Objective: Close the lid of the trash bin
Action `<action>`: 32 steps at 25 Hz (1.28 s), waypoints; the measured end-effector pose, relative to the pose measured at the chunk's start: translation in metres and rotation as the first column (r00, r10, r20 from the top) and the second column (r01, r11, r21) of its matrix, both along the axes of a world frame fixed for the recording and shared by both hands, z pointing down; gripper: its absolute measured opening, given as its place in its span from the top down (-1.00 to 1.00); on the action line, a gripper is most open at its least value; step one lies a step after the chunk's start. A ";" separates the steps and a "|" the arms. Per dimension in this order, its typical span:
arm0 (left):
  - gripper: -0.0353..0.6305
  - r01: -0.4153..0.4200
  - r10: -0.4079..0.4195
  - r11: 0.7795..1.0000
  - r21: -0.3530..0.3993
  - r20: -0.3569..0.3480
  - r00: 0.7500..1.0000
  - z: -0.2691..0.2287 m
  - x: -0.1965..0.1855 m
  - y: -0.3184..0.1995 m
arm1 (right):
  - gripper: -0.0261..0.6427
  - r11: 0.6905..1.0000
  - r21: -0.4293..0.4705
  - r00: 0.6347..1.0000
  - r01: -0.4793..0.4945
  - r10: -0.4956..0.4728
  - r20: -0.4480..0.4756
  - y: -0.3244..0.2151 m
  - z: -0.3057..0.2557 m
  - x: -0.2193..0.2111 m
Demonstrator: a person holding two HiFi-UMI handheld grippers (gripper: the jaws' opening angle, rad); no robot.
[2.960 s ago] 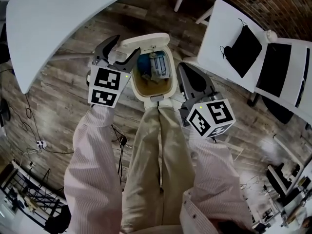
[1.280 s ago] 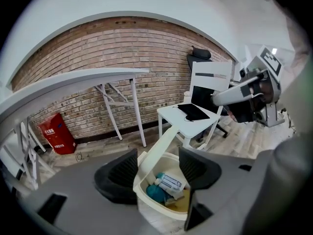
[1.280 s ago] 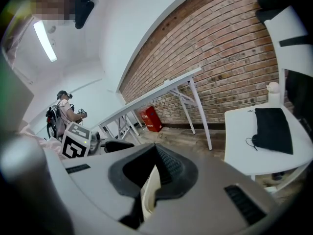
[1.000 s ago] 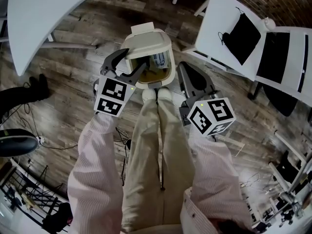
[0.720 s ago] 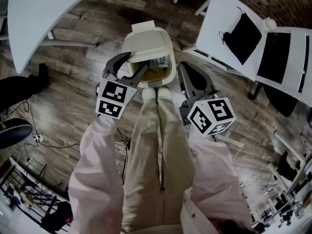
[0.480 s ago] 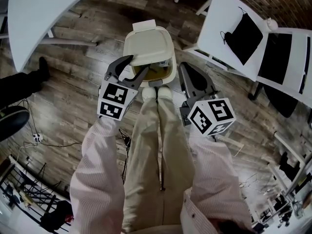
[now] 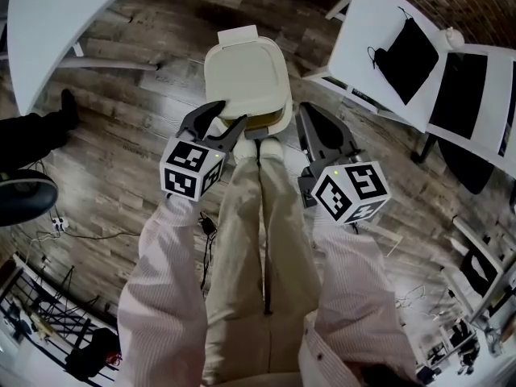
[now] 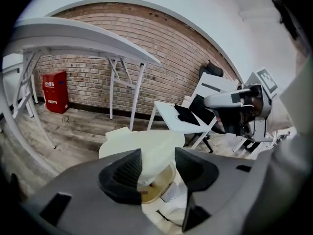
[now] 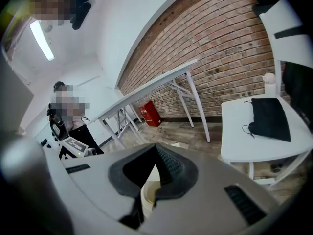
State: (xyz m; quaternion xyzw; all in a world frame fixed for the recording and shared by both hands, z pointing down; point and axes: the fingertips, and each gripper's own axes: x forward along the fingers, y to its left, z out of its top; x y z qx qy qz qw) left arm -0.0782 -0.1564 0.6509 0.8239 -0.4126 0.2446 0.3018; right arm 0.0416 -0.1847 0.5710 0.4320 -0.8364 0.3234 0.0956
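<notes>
- head view: a cream plastic trash bin (image 7: 272, 120) stands on the dark wooden floor (image 7: 121, 111), just in front of the person's feet.
- its cream rounded lid (image 7: 246, 75) lies almost flat on top. only a thin gap at the near edge shows the yellowish inside.
- the left gripper (image 7: 228, 113) is at the near left corner of the bin, with its jaws apart and very near the lid's edge.
- the right gripper (image 7: 306, 113) hangs just beside the bin's right side and does not touch it.
- a white table (image 7: 64, 22) is at the upper left. a white chair (image 7: 379, 63) with a black pouch (image 7: 403, 59) on it is at the right.
- left gripper view: the left gripper (image 8: 157, 163) has medium-wide jaws which have just been closing a little.
- the lid (image 8: 146, 143) and the bin's rim (image 8: 159, 192) show in the gap between them, but the pads do not press on anything.
- a red brick wall (image 8: 98, 77) is behind.
- right gripper view: the right gripper (image 9: 155, 153) has its jaws together, with nothing held.
- a small part of the bin (image 9: 146, 195) shows below them.
</notes>
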 end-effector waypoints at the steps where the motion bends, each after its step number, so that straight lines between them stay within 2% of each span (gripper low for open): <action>1: 0.28 0.011 -0.011 1.000 -0.008 -0.007 1.000 0.003 0.000 0.002 | 0.91 1.000 -0.002 1.000 -0.001 0.001 0.001 0.001 0.002 0.001; 7: 0.48 0.095 -0.097 0.994 -0.062 -0.031 0.995 0.020 -0.005 0.008 | 0.91 1.000 -0.018 1.000 -0.003 0.003 0.006 0.006 0.012 0.003; 13: 0.66 0.105 -0.102 0.991 -0.087 0.040 0.994 0.042 -0.008 0.016 | 0.91 1.000 -0.027 1.000 -0.008 0.008 0.003 0.013 0.026 0.003; 17: 0.89 0.133 -0.126 0.986 -0.096 0.073 0.989 0.058 -0.014 0.021 | 0.91 0.999 -0.032 1.000 -0.011 0.011 0.003 0.019 0.037 0.003; 32: 0.91 0.085 -0.049 0.977 -0.195 0.183 0.982 0.116 -0.009 0.036 | 0.91 0.998 -0.055 1.000 -0.025 0.024 -0.005 0.024 0.077 0.006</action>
